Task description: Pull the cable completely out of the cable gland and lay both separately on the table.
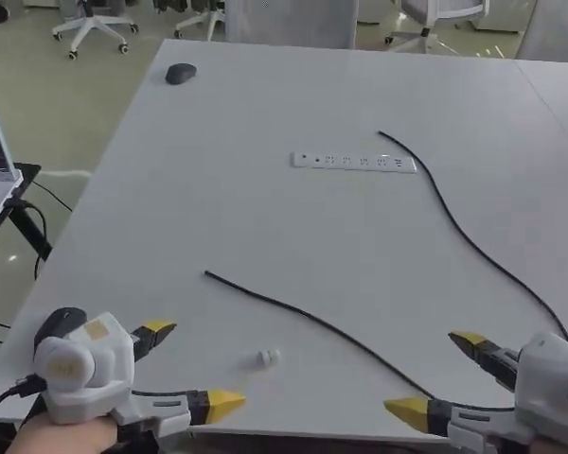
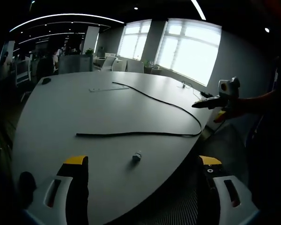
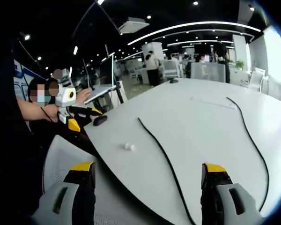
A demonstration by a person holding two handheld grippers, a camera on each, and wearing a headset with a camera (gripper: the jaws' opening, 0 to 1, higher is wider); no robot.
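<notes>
Office floor: wheeled chairs [image 1: 95, 28] stand behind a wide, pale, matte bench [image 1: 218, 218].
Head view, progress: the cable [image 1: 331, 326] lies loose in one long curve. The gland [image 1: 268, 357] sits alone near the front edge, close to the cable but apart from it. Pulling out and laying down look finished, and I judge nothing remains.
Head view, grippers: the left gripper [image 1: 199, 365] and the right gripper [image 1: 431, 374] hover at the near edge, jaws spread, holding nothing.
Head view, materials: the cable is thin, black and limp, likely rubber-jacketed. The gland is a stubby whitish piece, probably plastic, too small to make out thread or nut. A flat white power strip [image 1: 353, 162] and a dark rounded mouse [image 1: 181, 73] lie farther back.
Left gripper view: yellow-tipped jaws stand wide apart. The gland rests on the smooth top ahead between them, with the cable beyond it.
Right gripper view: jaws are likewise parted and empty. One cable end lies just right of the gland without touching it.
</notes>
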